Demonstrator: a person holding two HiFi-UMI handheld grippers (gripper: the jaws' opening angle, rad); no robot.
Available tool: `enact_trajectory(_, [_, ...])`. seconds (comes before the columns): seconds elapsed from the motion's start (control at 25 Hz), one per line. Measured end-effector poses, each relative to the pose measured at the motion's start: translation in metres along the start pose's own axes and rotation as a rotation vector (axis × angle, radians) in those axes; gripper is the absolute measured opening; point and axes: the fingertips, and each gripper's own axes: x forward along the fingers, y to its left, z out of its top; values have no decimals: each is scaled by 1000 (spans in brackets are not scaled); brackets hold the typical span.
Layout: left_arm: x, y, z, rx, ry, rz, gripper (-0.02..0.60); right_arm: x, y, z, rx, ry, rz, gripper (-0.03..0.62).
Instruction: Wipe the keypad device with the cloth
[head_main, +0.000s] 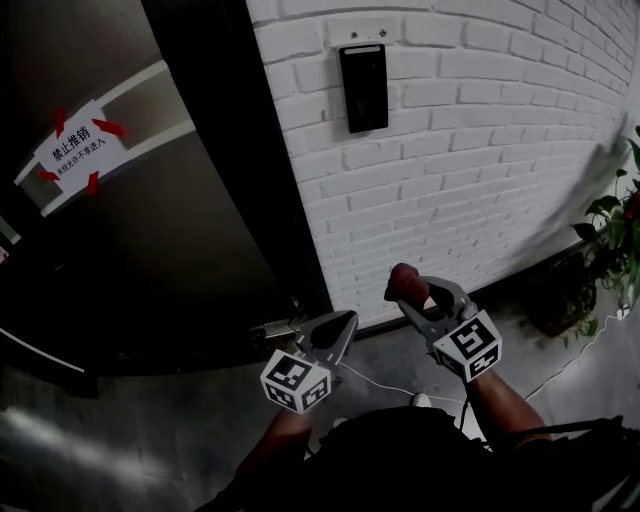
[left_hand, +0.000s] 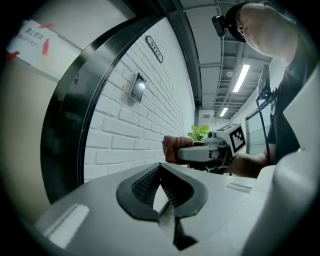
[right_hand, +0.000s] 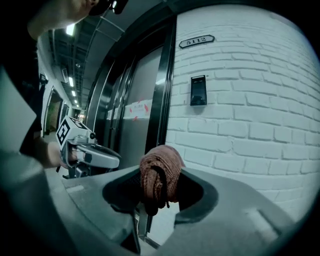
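Head view: the brown cloth (head_main: 403, 279) is held tight by the right gripper (head_main: 413, 298), partly hidden between its jaws. The left gripper (head_main: 348, 319) is closed, with nothing in it. The keypad device (head_main: 363, 88) is fixed high on the brick wall (head_main: 480, 150), its keys too dark to be made out

There's the keypad device (head_main: 363, 87) on the brick wall (head_main: 480, 160), door (head_main: 150, 230) to its left, plant (head_main: 612, 235) far right; nearer, the cloth (head_main: 403, 281) sits in the right gripper (head_main: 408, 295).

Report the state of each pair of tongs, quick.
Left tongs: closed, holding nothing.
Right tongs: closed on the cloth.
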Motion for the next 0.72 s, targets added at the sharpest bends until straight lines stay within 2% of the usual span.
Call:
enact_trajectory(0.2, [18,-6,3,-35,-13,44,17,22,-36,45,-222,-23,53,146])
enact_trajectory(0.36, [27,-14,-7,-21,4,88,17,44,-67,91,-394,-65,36,146])
enact_trajectory(0.52, [32,-25,-10,-10,20,99,17,62,-90,161,-488,-171,-3,144])
enact_trajectory(0.72, [29,-26,-4,4,1,119,17,71,-106,248,-548,-276,-93,146])
